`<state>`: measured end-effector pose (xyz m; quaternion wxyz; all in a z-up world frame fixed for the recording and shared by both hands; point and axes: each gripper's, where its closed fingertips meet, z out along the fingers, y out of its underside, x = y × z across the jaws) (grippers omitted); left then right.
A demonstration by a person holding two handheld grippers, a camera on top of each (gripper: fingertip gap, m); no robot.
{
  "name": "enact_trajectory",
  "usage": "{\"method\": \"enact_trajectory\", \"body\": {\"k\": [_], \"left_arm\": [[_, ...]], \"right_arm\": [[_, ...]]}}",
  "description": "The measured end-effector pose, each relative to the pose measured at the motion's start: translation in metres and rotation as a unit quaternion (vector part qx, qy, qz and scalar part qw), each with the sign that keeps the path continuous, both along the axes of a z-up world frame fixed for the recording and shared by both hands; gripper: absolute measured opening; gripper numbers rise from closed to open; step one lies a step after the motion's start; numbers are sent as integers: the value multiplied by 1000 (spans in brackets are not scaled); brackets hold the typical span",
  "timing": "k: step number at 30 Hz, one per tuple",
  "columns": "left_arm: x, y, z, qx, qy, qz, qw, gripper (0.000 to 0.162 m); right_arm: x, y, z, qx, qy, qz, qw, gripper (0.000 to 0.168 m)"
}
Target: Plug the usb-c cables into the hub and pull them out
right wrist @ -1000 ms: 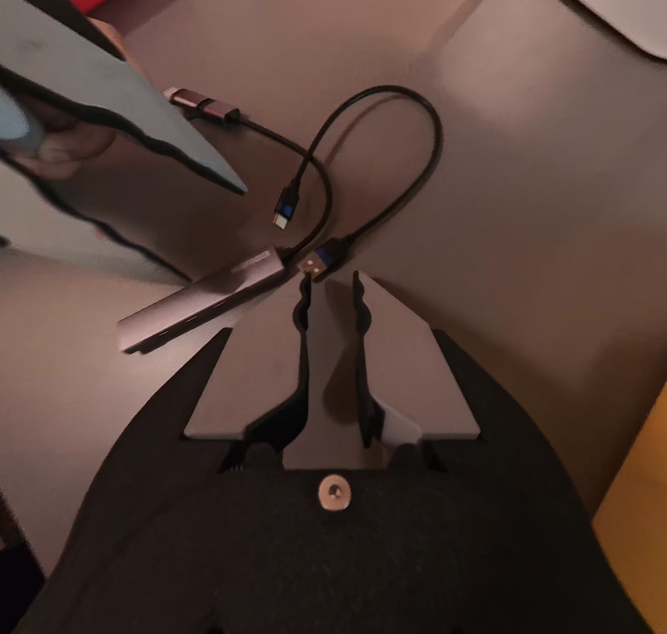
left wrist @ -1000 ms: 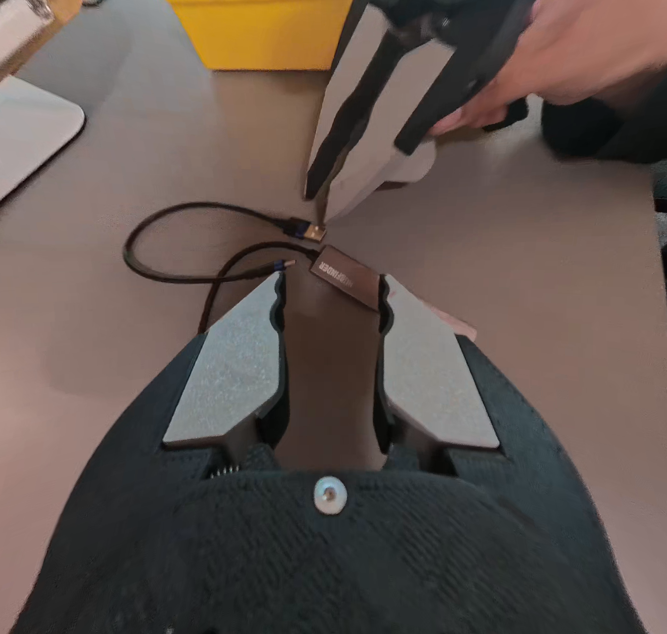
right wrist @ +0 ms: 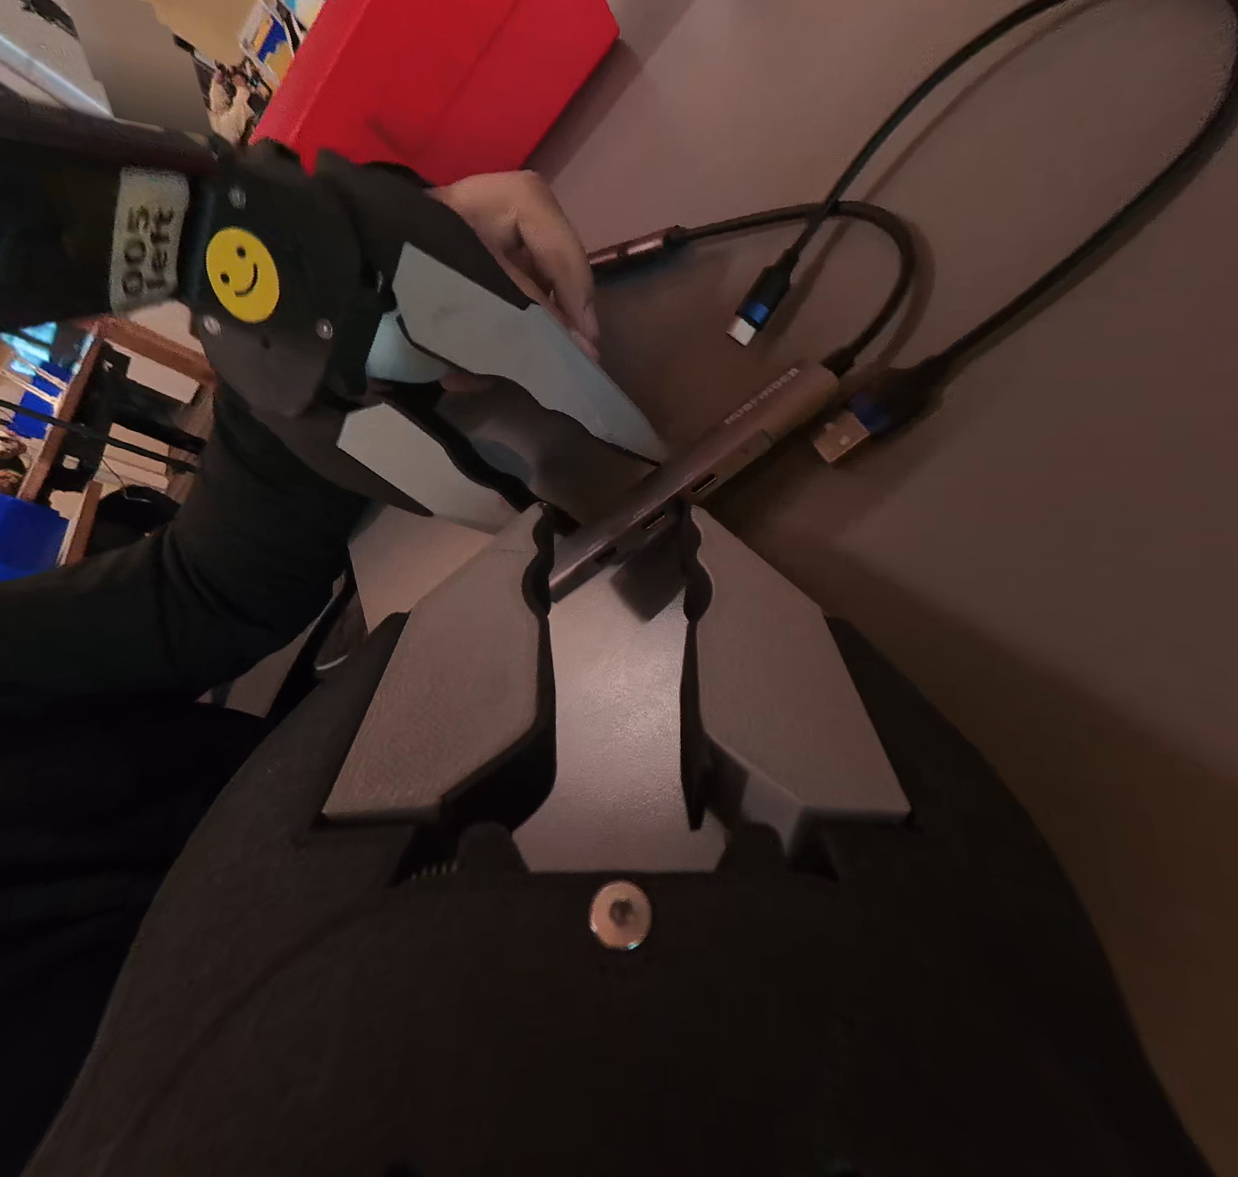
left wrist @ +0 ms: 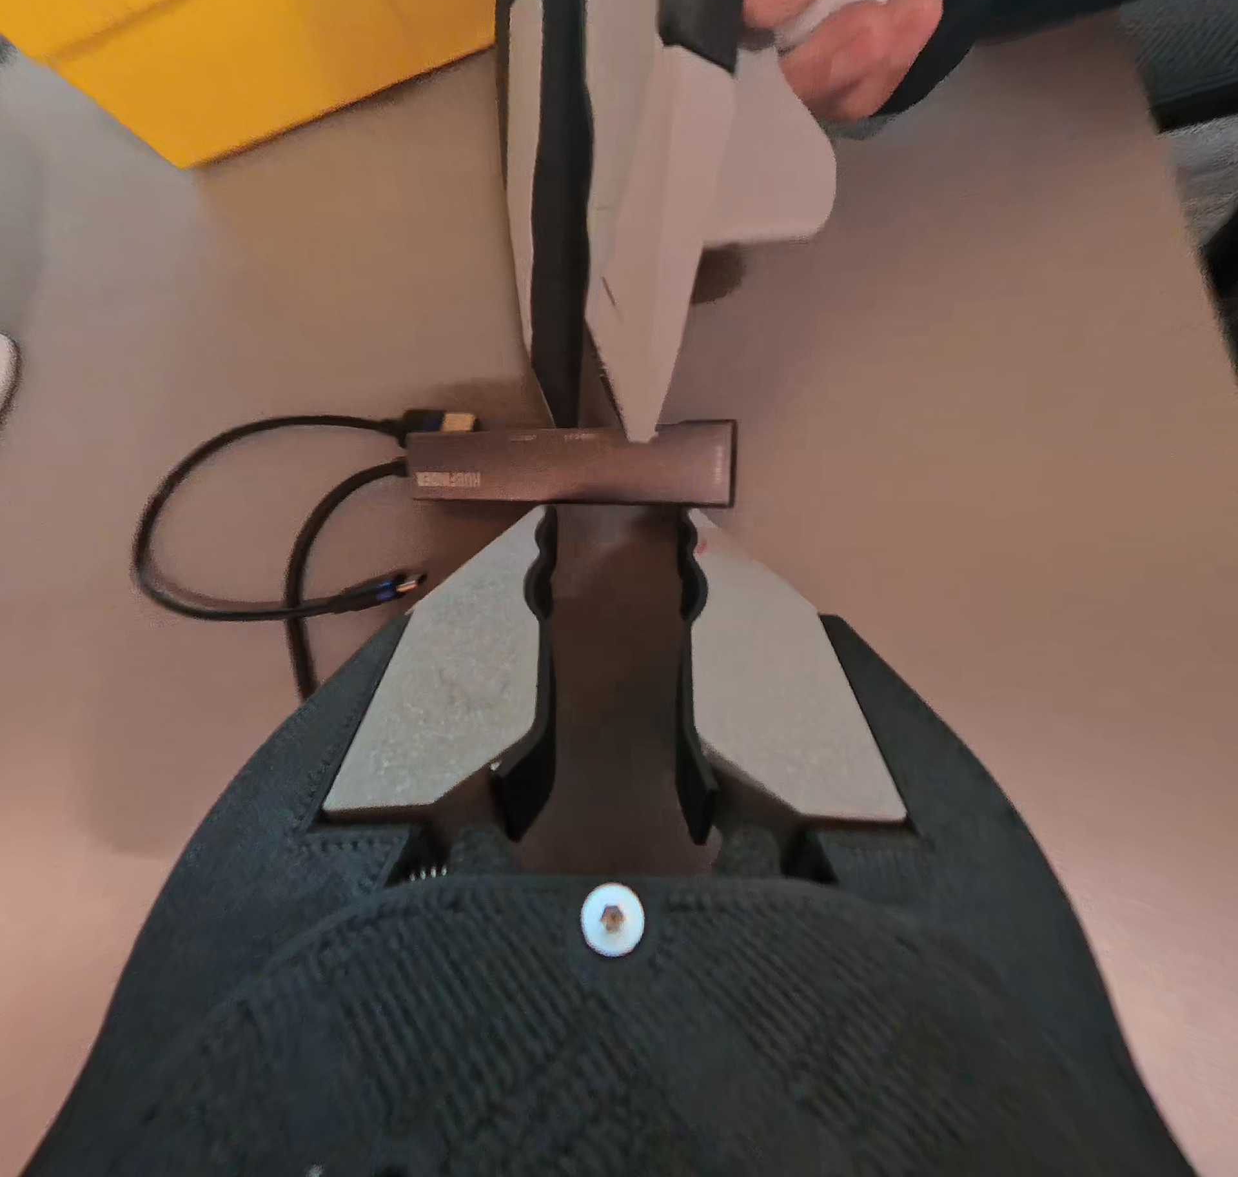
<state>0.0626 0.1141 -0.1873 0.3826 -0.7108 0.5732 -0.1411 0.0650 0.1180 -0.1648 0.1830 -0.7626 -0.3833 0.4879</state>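
Note:
A dark grey hub (left wrist: 569,471) lies crosswise on the brown table (left wrist: 971,508), just beyond my left gripper (left wrist: 615,522), which is open with its tips at the hub's near edge. My right gripper (left wrist: 606,428) comes down from above onto the hub's far edge. In the right wrist view the hub (right wrist: 770,408) runs diagonally across my open right gripper (right wrist: 613,515), ports facing it. A black cable lies loose, with its USB-C plug (left wrist: 402,585) (right wrist: 750,321) and USB-A plug (left wrist: 445,420) (right wrist: 844,438) both unplugged. The left gripper (right wrist: 603,481) meets the hub from the other side.
A yellow box (left wrist: 268,39) stands at the back of the table and a red box (right wrist: 435,59) at another edge. The hub's own lead ends in a grey connector (right wrist: 636,250). A hand (left wrist: 851,66) holds the right gripper. Shelves (right wrist: 80,408) stand beyond the table. The grippers are tip to tip, or close to it.
Both grippers have closed in on the hub, which now lies crosswise before the left gripper. The right gripper left the USB-A plug and its jaws stand wider apart.

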Motion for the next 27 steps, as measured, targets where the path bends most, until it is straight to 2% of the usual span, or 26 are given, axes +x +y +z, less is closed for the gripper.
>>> {"method": "enact_trajectory", "body": {"k": [4, 8, 11, 15, 17, 18, 19, 21, 27], "left_arm": [[1, 11, 4, 108, 37, -5, 993, 32], [7, 21, 13, 201, 52, -17, 978, 47], [10, 27, 20, 275, 65, -26, 959, 43], [13, 29, 35, 350, 63, -36, 934, 36], [12, 31, 47, 379, 56, -27, 923, 23], [10, 33, 53, 396, 55, -20, 916, 11], [9, 35, 60, 411, 53, -10, 910, 8], [9, 32, 62, 397, 40, -12, 917, 7], [8, 32, 65, 389, 28, -8, 921, 7]], "right_arm": [[3, 5, 8, -26, 32, -12, 999, 33], [4, 5, 12, -43, 56, -14, 997, 32], [5, 8, 18, -47, 71, -21, 996, 33], [7, 11, 28, -57, 94, -28, 994, 36], [9, 12, 34, -62, 110, -31, 992, 35], [9, 10, 39, -71, 124, -24, 989, 29], [8, 6, 46, -86, 146, -11, 985, 24], [5, 3, 55, -103, 171, -1, 980, 25], [-2, -2, 56, -89, 164, 14, 982, 28]]}}
